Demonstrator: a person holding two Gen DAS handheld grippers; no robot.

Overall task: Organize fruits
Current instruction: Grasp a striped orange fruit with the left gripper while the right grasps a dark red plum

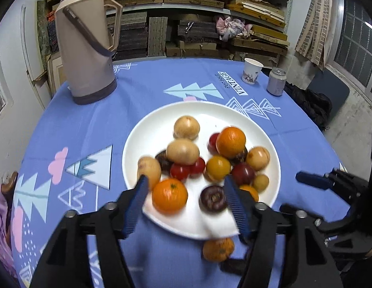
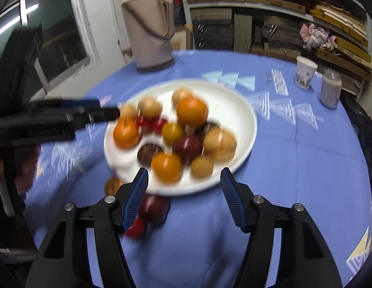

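Left wrist view: white plate [image 1: 147, 129] heaped with fruit [image 1: 230, 142]; both grippers spread, empty.

A white plate [image 1: 147, 141] ahead of the left gripper [image 1: 184, 186], which has blue fingers [image 1: 138, 199] on black arms, carries orange, tan, red, yellow and dark purple fruit [image 1: 230, 141]. The tablecloth [image 1: 90, 124] beneath is blue, printed with pale triangle trees and pink clouds. Beyond stands a beige flask [image 1: 86, 48] with a grey base.
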